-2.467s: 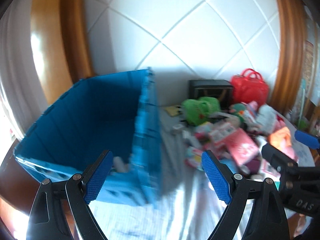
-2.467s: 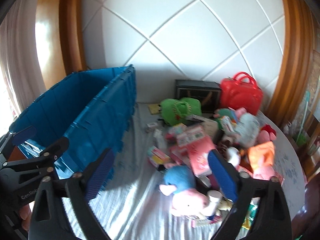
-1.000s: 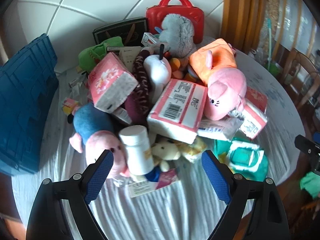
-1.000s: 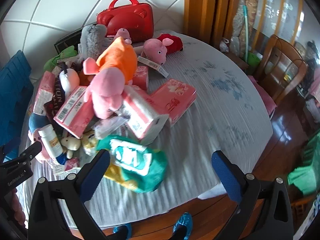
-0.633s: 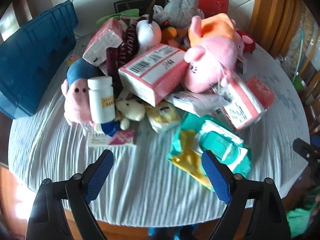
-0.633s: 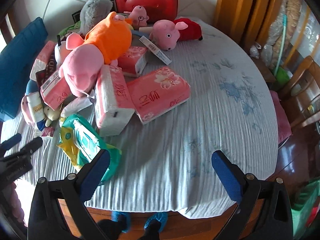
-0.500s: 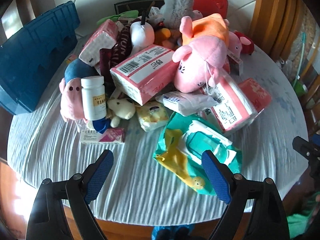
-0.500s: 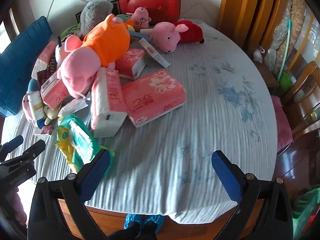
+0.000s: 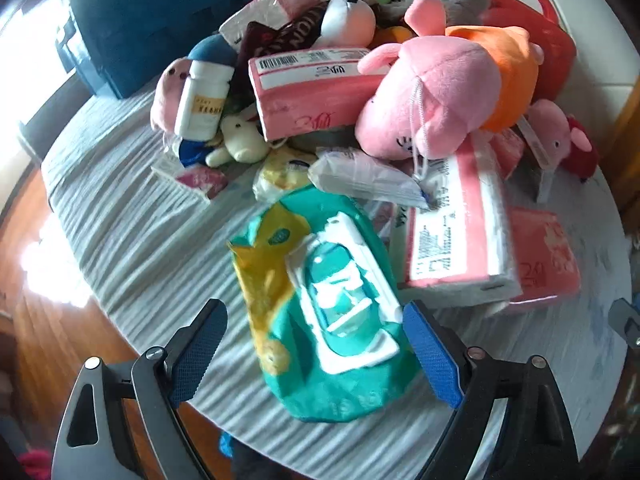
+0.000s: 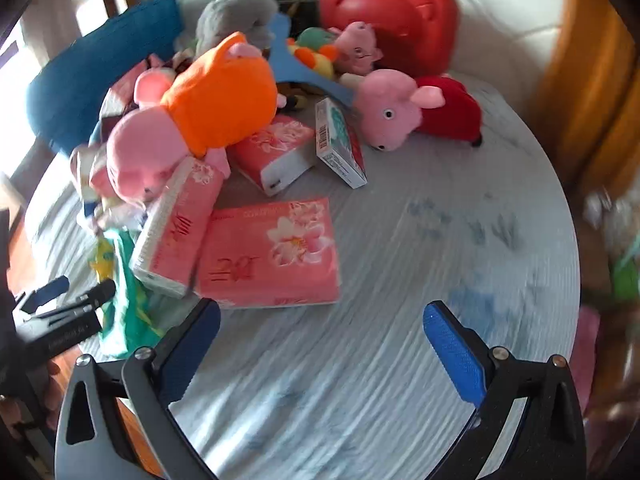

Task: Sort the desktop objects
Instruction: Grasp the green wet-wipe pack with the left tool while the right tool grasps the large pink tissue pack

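Currently, the left gripper [image 9: 316, 350] is held wide open and empty, its blue pads on either side of the green wet-wipe pack [image 9: 328, 312], which lies flat on the table [image 9: 120, 232] at the near edge of the pile. The right gripper [image 10: 320, 344] is likewise spread wide with nothing between its fingers, over bare tablecloth, just in front of the pink tissue pack [image 10: 268, 252]. A big pink plush pig [image 9: 436, 100] is seen resting on top of other tissue packs behind.
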A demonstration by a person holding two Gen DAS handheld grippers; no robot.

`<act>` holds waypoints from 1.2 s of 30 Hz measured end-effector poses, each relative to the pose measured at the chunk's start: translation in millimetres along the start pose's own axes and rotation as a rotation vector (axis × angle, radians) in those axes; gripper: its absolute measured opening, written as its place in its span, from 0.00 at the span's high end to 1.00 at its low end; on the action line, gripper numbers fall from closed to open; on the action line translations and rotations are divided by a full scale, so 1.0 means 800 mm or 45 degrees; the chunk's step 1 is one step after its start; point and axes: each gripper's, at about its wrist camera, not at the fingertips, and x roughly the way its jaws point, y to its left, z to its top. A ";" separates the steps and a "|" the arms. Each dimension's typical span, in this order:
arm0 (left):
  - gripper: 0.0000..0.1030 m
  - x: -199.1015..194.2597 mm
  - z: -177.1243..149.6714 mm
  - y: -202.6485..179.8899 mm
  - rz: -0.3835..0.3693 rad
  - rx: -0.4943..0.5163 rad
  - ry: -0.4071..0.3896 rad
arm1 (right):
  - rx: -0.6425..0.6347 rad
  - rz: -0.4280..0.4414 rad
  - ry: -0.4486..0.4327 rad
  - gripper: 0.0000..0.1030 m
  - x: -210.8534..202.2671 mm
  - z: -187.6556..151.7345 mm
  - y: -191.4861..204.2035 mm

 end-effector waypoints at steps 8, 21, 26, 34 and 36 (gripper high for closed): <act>0.03 0.028 -0.024 -0.028 0.149 -0.267 0.066 | -0.257 0.160 0.073 0.00 0.042 0.029 -0.022; 0.20 0.035 -0.055 -0.063 0.226 -0.399 0.038 | -0.747 0.352 0.130 0.00 0.081 0.044 0.031; 0.21 -0.004 -0.084 -0.110 0.308 -0.540 -0.022 | -0.901 0.474 0.098 0.00 0.090 0.047 0.018; 0.21 -0.016 -0.109 -0.161 0.406 -0.735 -0.035 | -1.069 0.811 -0.013 0.00 0.104 0.039 -0.034; 0.21 -0.014 -0.112 -0.170 0.424 -0.776 -0.029 | -1.077 0.886 -0.025 0.00 0.111 0.038 -0.041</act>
